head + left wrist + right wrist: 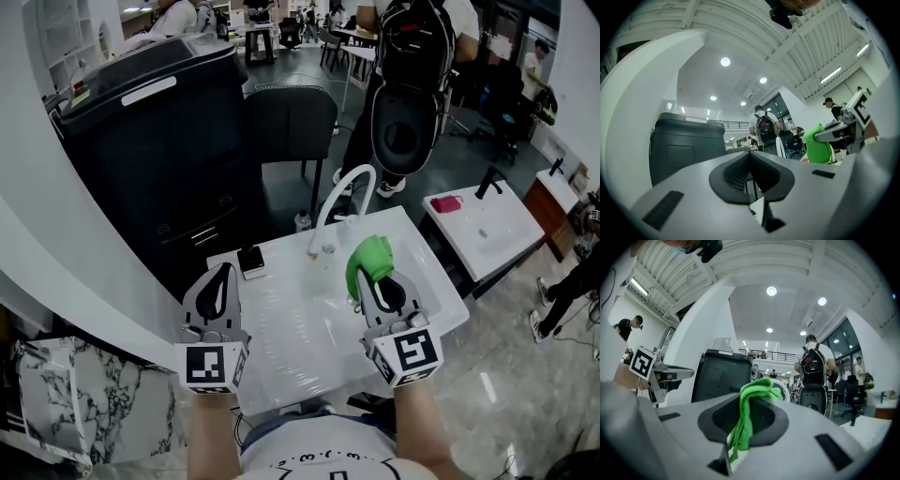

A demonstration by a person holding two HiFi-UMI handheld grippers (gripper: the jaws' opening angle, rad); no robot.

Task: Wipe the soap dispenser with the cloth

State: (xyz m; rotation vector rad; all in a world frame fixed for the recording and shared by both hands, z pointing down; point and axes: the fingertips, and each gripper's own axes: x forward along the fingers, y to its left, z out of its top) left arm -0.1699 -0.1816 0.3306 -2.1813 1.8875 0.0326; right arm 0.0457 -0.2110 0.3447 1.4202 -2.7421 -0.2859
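The white counter (281, 328) in front of me has a basin sunk into its top, glossy all over. Far to the left stands a large dark bin (159, 122) with its lid down. Off to the right is a second white basin (487, 239) with a black tap (487, 183) and a small pink thing (447, 203) lying on its far left corner.

My right gripper (375, 279) is clenched on the green cloth (367, 258). The cloth runs lengthwise between the jaws, near to far. It bunches over the tips and points away from me toward the far edge of the counter, and a loose tail hangs below the pads. My left gripper (224, 274) is clenched shut on nothing and is held over the near left part of the counter.

Just beyond the left gripper's tips, at the far left edge of the counter, sits a small black-topped block (250, 261). I cannot tell whether it is the soap dispenser. The curved white faucet (342, 192) rises from the far edge between that block and the cloth, so it stands in the line from one to the other.

Behind the counter are a dark chair (291, 122) and a person wearing a black backpack (412, 56).
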